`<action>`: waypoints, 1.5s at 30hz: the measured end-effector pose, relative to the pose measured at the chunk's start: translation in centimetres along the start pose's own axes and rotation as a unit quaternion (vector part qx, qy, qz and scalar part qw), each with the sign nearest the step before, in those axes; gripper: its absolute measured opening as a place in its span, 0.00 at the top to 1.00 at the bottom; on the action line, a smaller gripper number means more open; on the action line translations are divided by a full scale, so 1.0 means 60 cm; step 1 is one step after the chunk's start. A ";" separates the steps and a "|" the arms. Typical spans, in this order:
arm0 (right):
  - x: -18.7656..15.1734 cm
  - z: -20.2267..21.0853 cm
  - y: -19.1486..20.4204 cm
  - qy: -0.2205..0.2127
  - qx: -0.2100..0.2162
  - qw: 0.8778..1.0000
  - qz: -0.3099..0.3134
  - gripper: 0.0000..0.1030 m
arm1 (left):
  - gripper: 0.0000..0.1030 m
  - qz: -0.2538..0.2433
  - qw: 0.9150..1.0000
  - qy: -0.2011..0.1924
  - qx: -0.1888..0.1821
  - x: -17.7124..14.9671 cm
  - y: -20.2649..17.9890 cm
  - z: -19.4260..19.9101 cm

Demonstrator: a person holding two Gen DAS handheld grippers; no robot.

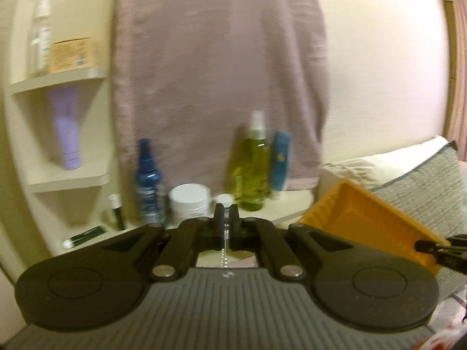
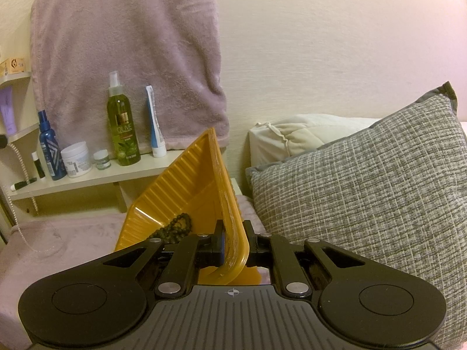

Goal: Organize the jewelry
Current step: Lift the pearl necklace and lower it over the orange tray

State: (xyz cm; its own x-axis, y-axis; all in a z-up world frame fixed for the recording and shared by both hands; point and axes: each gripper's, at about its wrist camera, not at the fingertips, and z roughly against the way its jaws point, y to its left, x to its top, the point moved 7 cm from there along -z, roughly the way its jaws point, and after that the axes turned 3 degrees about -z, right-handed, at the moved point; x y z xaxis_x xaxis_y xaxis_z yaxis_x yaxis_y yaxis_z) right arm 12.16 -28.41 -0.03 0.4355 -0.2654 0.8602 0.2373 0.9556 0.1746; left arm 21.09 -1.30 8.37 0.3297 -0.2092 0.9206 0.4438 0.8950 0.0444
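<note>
Orange plastic tray point(image 2: 186, 192), tilted up on edge, is clamped by its rim in the right gripper point(image 2: 235, 243), dark beads point(image 2: 175, 227) lying inside; a grey pillow point(image 2: 364, 180) crowds its right. The left gripper point(image 1: 225, 221) pinches a thin silver chain point(image 1: 224, 255) hanging below, bottles point(image 1: 254, 160) on the far shelf point(image 1: 292, 201) beyond.

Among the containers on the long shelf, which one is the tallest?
The green olive spray bottle, standing between the small jar and the white-and-blue tube. Its clear spray top rises above the blue bottle and everything else there.
</note>
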 end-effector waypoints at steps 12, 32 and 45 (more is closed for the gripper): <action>0.003 -0.002 0.000 -0.001 0.004 1.000 -0.005 0.90 | 0.99 -0.040 0.997 -0.004 -0.063 0.051 -0.119 -0.035; 0.001 -0.002 -0.004 0.000 0.007 1.000 -0.014 0.89 | 0.98 -0.050 0.989 -0.013 -0.138 0.126 -0.240 -0.073; 0.000 -0.002 -0.009 0.002 0.006 1.000 -0.019 0.89 | 0.99 -0.037 0.975 0.109 -0.189 0.003 -0.290 -0.169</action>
State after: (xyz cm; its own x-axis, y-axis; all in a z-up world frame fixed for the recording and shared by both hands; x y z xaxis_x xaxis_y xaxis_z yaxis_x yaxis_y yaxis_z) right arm 12.16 -28.92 -0.20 0.4306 -0.3024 0.8504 0.2426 0.9463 0.2136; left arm 21.88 -20.94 3.84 0.4364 -0.3839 0.8137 0.7353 0.6734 -0.0766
